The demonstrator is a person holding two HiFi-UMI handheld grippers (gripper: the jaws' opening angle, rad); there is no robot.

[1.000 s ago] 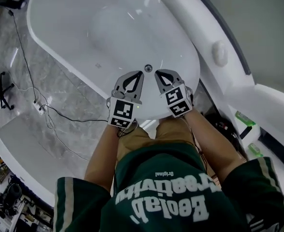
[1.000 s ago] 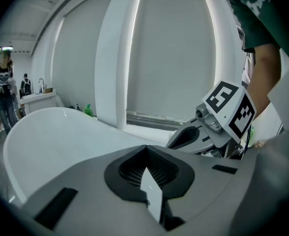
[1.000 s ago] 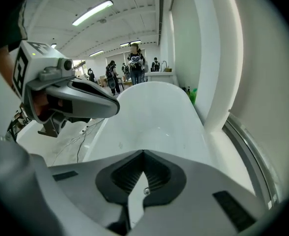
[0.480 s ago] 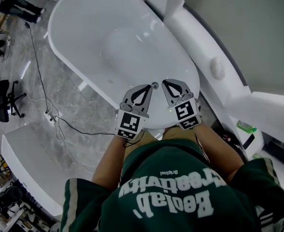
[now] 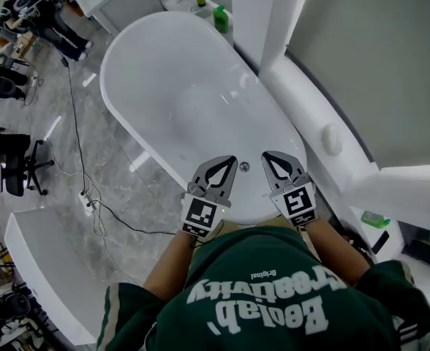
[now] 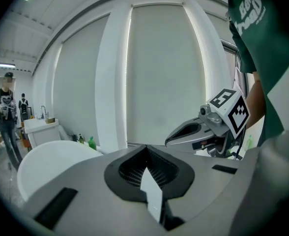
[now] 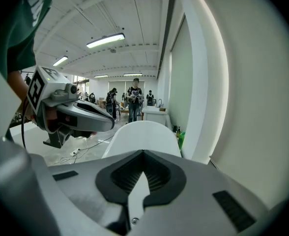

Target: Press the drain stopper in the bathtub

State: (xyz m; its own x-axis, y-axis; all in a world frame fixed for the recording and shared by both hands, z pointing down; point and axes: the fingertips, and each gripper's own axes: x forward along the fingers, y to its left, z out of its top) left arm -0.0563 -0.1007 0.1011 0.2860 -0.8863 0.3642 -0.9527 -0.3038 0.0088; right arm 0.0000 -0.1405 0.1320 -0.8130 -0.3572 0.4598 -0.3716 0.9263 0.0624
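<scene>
In the head view the white oval bathtub stretches away from me. Its small round metal drain stopper sits on the tub floor near the near end. My left gripper is held above the tub just left of the stopper, jaws closed to a point with nothing in them. On the stopper's right, my right gripper is likewise shut and empty. The left gripper view shows its own shut gripper, the right gripper and the tub. The right gripper view shows its shut gripper, the tub and no stopper.
A white ledge with a round knob and a white column flank the tub's right side. A green bottle stands at the tub's far end. A cable and power strip lie on the marble floor at left, beside an office chair.
The view has tilted up along the tub, so both grippers and the stopper sit lower in the picture. The grippers stay shut and either side of the stopper.
</scene>
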